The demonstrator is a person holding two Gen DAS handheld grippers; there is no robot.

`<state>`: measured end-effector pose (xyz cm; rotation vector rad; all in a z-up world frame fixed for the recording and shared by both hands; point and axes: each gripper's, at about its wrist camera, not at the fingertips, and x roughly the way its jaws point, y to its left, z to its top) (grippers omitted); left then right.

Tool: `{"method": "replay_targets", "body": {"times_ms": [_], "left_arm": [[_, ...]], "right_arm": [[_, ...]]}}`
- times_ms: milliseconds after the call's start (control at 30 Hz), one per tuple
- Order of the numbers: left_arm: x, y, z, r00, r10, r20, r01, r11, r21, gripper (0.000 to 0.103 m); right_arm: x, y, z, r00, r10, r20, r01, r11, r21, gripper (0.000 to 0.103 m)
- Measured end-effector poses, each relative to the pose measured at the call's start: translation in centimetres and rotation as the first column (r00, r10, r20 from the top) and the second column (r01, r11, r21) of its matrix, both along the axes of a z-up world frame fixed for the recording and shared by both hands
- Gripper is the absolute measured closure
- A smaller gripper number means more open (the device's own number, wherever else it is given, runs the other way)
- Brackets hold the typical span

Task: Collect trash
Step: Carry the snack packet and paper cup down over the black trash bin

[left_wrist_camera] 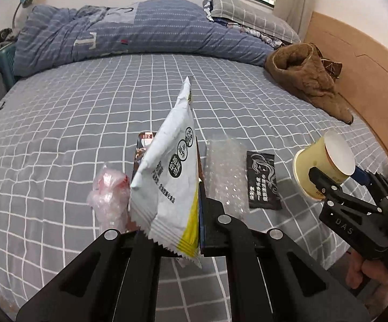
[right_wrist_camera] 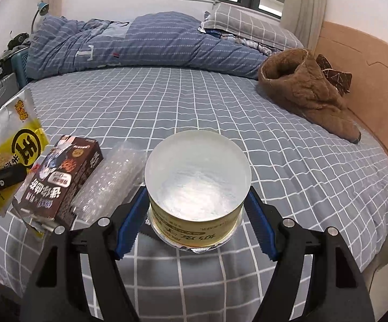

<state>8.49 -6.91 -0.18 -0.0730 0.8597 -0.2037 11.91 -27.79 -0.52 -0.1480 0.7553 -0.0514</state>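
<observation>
My left gripper [left_wrist_camera: 172,230] is shut on a white and yellow snack bag [left_wrist_camera: 169,185] and holds it upright above the bed; the bag also shows in the right wrist view [right_wrist_camera: 8,145]. My right gripper [right_wrist_camera: 194,214] is shut on a yellow paper cup [right_wrist_camera: 196,187], held bottom towards the camera; in the left wrist view the cup [left_wrist_camera: 325,169] is at the right. On the checked bed sheet [left_wrist_camera: 73,134] lie a brown carton [right_wrist_camera: 62,179], bubble wrap [left_wrist_camera: 226,177], a black sachet [left_wrist_camera: 262,179] and a crumpled pink plastic bag [left_wrist_camera: 109,198].
A blue quilt [left_wrist_camera: 129,32] and a grey checked pillow [left_wrist_camera: 250,13] lie at the far side of the bed. A brown fleece garment [left_wrist_camera: 309,80] lies at the right by the wooden headboard [left_wrist_camera: 360,61]. A teal lamp [left_wrist_camera: 25,0] and clutter stand at the left.
</observation>
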Motion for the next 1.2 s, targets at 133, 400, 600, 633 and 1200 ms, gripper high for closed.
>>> {"method": "replay_targets", "body": {"times_ms": [133,400,600,633,1200], "left_arm": [[-1.5,-0.1,0.3,1.000,-0.016,-0.002,0.016,1.000,-0.001,0.098],[-4.8,0.6,0.2,1.000,-0.013,-0.006,0.013,1.000,0.008,0.098],[-7.4,1.2,0.4,1.000,0.003,-0.005,-0.003,1.000,0.011,0.098],[-7.8,1.3,0.4,1.000,0.006,-0.006,-0.006,1.000,0.010,0.098],[-15.3,1.9,-1.1,0.998,0.024,-0.059,-0.023,1.000,0.009,0.098]], "right_arm": [[-1.3,0.4,0.5,1.000,0.007,0.007,-0.007,1.000,0.004,0.034],[-4.1,1.9,0.5,0.999,0.033,0.001,-0.033,0.999,0.001,0.034],[-6.4,3.3,1.1,0.998,0.056,0.017,-0.056,0.998,-0.020,0.034],[-6.8,3.5,1.1,0.998,0.060,0.017,-0.059,0.998,-0.019,0.034],[-14.6,4.0,-0.5,0.995,0.094,-0.043,-0.095,0.995,-0.023,0.034]]}}
